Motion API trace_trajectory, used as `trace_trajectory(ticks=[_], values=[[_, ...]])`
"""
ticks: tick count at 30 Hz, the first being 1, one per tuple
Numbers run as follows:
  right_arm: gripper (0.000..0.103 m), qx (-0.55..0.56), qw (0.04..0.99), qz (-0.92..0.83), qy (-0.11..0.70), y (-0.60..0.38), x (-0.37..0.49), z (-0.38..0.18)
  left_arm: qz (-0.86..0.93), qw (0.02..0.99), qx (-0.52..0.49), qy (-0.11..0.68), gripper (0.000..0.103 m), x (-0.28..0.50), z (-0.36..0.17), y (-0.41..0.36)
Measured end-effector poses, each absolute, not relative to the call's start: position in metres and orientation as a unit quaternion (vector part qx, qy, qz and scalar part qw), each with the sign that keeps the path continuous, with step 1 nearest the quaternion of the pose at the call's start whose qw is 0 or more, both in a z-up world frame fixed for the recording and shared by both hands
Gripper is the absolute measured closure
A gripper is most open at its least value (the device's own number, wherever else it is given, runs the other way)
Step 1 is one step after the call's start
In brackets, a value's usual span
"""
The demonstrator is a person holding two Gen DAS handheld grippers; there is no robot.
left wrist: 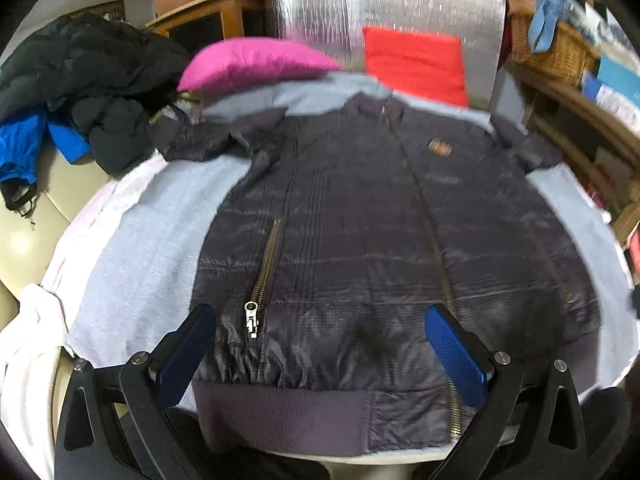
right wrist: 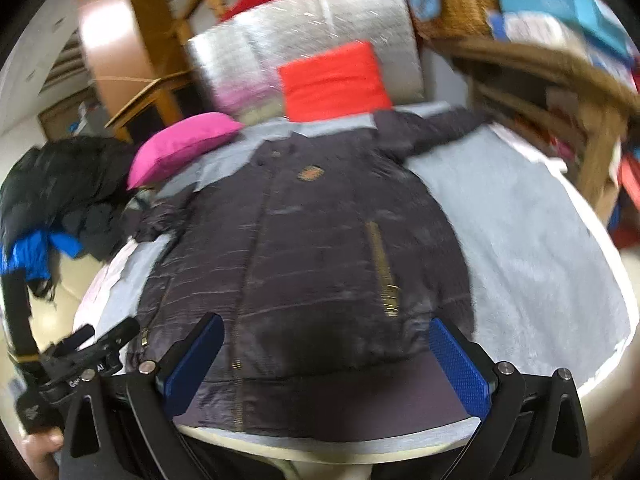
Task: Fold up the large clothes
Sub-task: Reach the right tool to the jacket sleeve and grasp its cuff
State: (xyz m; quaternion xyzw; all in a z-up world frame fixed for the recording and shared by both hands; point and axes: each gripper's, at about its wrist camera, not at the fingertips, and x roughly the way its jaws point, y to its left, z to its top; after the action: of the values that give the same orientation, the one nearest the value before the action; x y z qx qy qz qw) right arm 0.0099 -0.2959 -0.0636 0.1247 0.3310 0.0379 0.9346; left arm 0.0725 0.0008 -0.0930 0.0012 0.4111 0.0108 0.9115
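Observation:
A dark purple quilted jacket (left wrist: pixel 352 232) lies flat and face up on a light blue blanket (left wrist: pixel 152 232), zipped, with both sleeves spread out near the far end. It also shows in the right wrist view (right wrist: pixel 320 240). My left gripper (left wrist: pixel 320 344) is open and empty, hovering over the jacket's ribbed hem (left wrist: pixel 280 416). My right gripper (right wrist: pixel 324 356) is open and empty above the hem on the jacket's right side. The left gripper also shows at the lower left of the right wrist view (right wrist: pixel 96 344).
A pink pillow (left wrist: pixel 256 62) and a red cushion (left wrist: pixel 416 60) lie beyond the collar. A pile of black and blue clothes (left wrist: pixel 80 92) sits at the left. Wooden shelves with a wicker basket (left wrist: pixel 556 52) stand at the right.

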Motion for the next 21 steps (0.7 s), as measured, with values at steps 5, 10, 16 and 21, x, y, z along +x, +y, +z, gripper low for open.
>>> trace_trajectory(ticks=[5,10,16,21], values=[[0.000,0.215,0.910,0.036,0.353,-0.358,0.040,-0.077,0.010,0.897,0.030,0.441,0.000,0.104,-0.113,-0.011],[0.000,0.309,0.877,0.041,0.365,-0.420,0.087,-0.081,0.011,0.894,0.047,0.445,0.000,0.144,-0.118,-0.023],[0.000,0.344,0.870,0.034,0.350,-0.474,0.166,-0.067,0.006,0.901,0.029,0.432,0.000,0.194,-0.122,-0.034],[0.000,0.388,0.861,0.023,0.328,-0.520,0.248,-0.068,0.002,0.879,0.032,0.475,0.000,0.225,-0.158,-0.037]])
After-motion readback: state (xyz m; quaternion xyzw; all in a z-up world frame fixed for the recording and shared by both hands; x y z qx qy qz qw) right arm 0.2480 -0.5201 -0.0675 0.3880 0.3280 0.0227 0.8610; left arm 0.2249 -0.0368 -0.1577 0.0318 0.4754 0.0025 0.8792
